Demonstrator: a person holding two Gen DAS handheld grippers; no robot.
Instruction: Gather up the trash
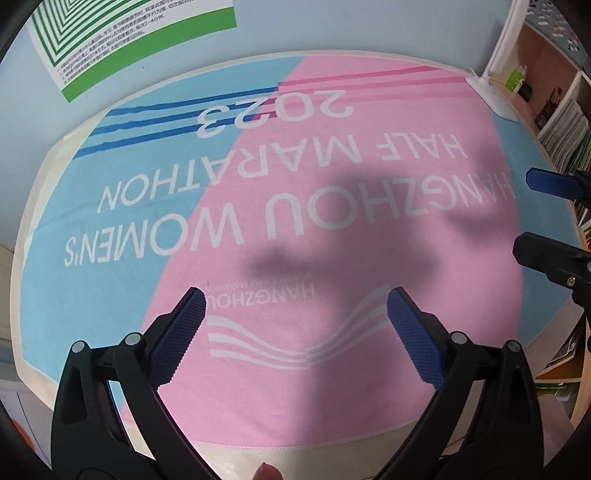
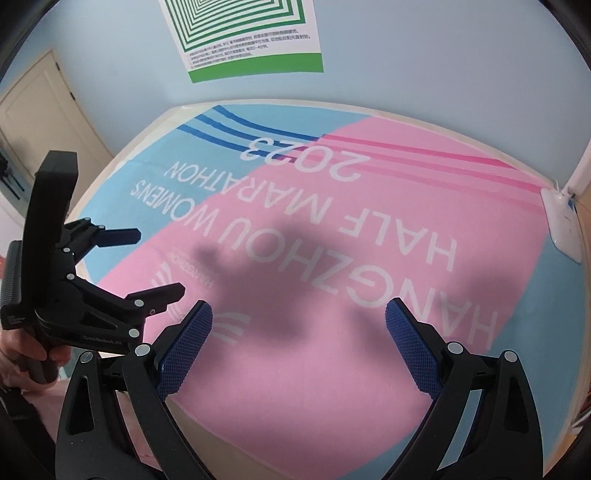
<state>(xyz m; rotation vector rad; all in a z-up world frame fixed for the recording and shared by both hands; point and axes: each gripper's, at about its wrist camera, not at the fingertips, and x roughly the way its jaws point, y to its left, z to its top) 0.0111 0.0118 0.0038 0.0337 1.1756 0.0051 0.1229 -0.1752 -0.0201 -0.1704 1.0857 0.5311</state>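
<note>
Trash: none is seen in either view; where it lies cannot be told, so its weight, stiffness and best place of hold cannot be judged from here.

Door [image 2: 40, 122]: a cream panelled door is shown at 9 o'clock in the right wrist view, set in the pale blue wall.

Left tool [image 1: 295, 314]: held wide open over the pink half of the cloth, nothing between its blue ribbed pads [image 1: 177, 332]; in the right wrist view it is seen from the side at 8 o'clock, gripped by a hand [image 2: 22, 354].

Poster [image 2: 243, 33]: a sheet of nested green squares with small print is fixed to the wall at 12 o'clock.

Towel [image 1: 351, 369]: a blue and pink cloth printed "HANGZHOU WOMEN'S HALF MARATHON 2023" is spread flat over the table [image 1: 229, 454], whose cream edge shows at 6 o'clock; the cloth is judged soft and liable to ruck if dragged. The tools' shadows are thrown across its middle.

Right tool [image 2: 299, 321]: likewise spread wide and empty above the pink area; its tips are seen at 3 o'clock in the left wrist view.

White device [image 2: 561, 225]: a flat white unit is laid at the towel's far right edge, at 3 o'clock.

Shelves [image 1: 554, 110]: bookshelves with stacked papers are seen at 2 o'clock in the left wrist view.
</note>
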